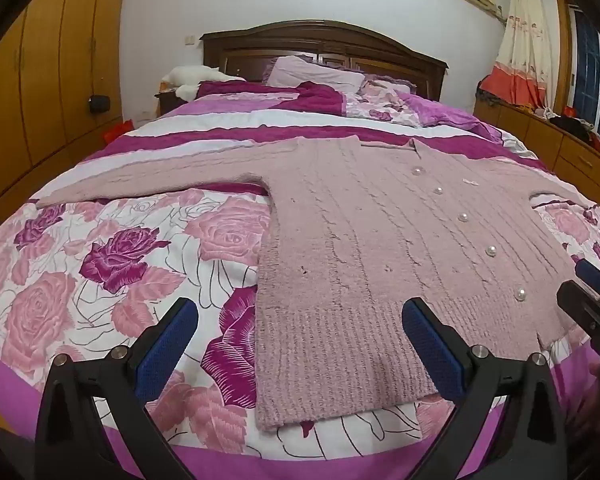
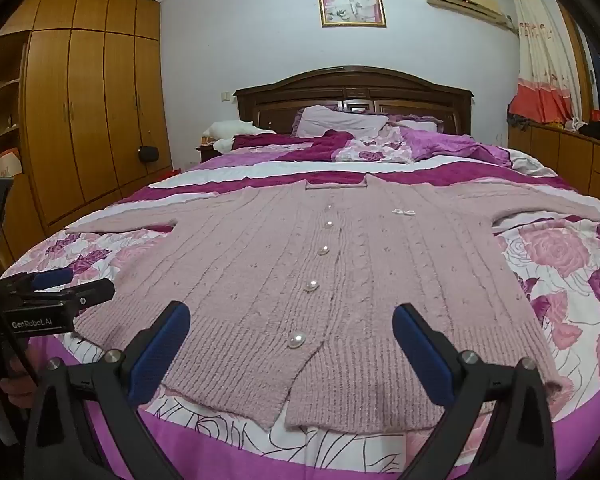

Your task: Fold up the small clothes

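Note:
A pink knitted cardigan [image 1: 360,232] with pearl buttons lies flat, face up, on the floral bedspread, sleeves spread to both sides; it also shows in the right wrist view [image 2: 300,272]. My left gripper [image 1: 300,320] is open and empty, hovering over the cardigan's lower left hem corner. My right gripper [image 2: 292,328] is open and empty above the bottom hem near the lowest button [image 2: 296,340]. The right gripper also shows at the right edge of the left wrist view [image 1: 592,292], and the left gripper shows at the left of the right wrist view [image 2: 56,288].
The bed [image 1: 100,264] has a rose-print cover, pillows [image 2: 340,120] and a dark wooden headboard [image 2: 352,88]. A wooden wardrobe [image 2: 92,112] stands at the left, and low cabinets [image 2: 580,152] with a curtain stand at the right.

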Tool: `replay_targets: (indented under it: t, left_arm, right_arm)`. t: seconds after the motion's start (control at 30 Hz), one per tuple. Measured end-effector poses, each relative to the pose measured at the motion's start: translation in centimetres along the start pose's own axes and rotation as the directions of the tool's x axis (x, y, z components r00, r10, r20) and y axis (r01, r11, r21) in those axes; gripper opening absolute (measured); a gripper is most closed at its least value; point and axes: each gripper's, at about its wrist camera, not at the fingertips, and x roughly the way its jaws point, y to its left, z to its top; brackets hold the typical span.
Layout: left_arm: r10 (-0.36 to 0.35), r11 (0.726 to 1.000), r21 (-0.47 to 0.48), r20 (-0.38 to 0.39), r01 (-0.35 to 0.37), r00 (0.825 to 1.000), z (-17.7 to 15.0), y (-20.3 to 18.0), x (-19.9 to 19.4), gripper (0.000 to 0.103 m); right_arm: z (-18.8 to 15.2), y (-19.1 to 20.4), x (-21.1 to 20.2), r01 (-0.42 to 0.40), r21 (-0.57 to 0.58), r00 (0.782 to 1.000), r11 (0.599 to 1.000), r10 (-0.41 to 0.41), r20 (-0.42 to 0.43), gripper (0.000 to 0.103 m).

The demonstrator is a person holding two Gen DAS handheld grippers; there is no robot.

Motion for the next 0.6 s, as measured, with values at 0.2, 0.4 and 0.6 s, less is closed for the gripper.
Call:
replay_targets:
  t: [0.2,0.4,0.6]
  left_arm:
    - [-0.001,1.000,0.002,-0.001,0.001,1.000,-0.30,0.19,0.11,0.085]
    - [-0.008,1.000,-0.002,-0.005,0.008,1.000,-0.26,0.70,0.26,0.085]
    - [-0.001,1.000,0.002,-0.010,0.001,1.000,-0.02,-0.15,0.04,0.085]
  right_arm:
    - [0.09,0.03,0.27,0.000,-0.001,1.000,1.000,0.000,0.014,0.103]
    - [-0.62,0.58,-0.54,0.001,-0.010,1.000,1.000,-0.001,0.017,0.103]
    - [-0.30,0.54,0.40,-0.008,-0.013,1.000,1.000,0.008,0.007,0.103]
